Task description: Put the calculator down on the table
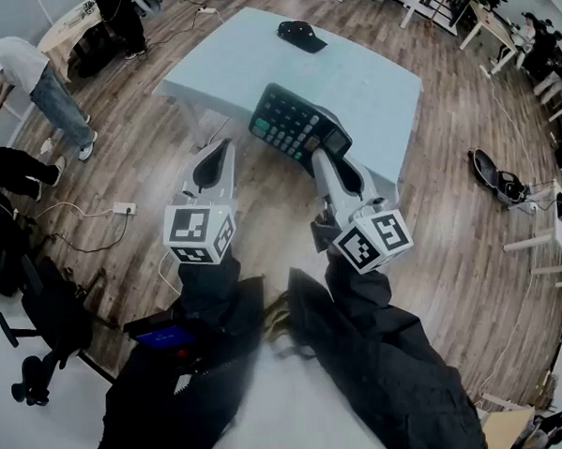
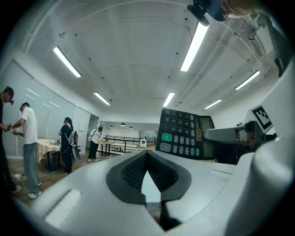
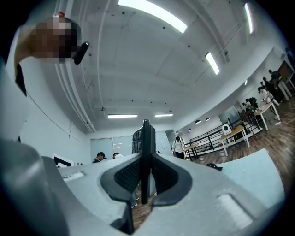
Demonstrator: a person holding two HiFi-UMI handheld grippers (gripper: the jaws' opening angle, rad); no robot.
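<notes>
The calculator [image 1: 293,122] is black with grey and green keys. It hangs in the air over the near edge of the light-blue table [image 1: 377,87], and my right gripper [image 1: 327,156] is shut on its lower end. In the right gripper view the calculator [image 3: 147,133] stands edge-on, with the pads [image 3: 162,176] pressed on both of its faces. My left gripper [image 1: 223,147] floats beside it to the left, shut and empty, over the wooden floor. In the left gripper view the calculator [image 2: 183,135] shows upright at the right, beyond the closed left gripper [image 2: 146,156].
A black cap-like object [image 1: 301,35] lies on the table's far part. People stand at the far left [image 1: 31,74]. A black office chair [image 1: 37,321] and floor cables [image 1: 121,210] are at the left. A black item [image 1: 497,176] lies on the floor at the right.
</notes>
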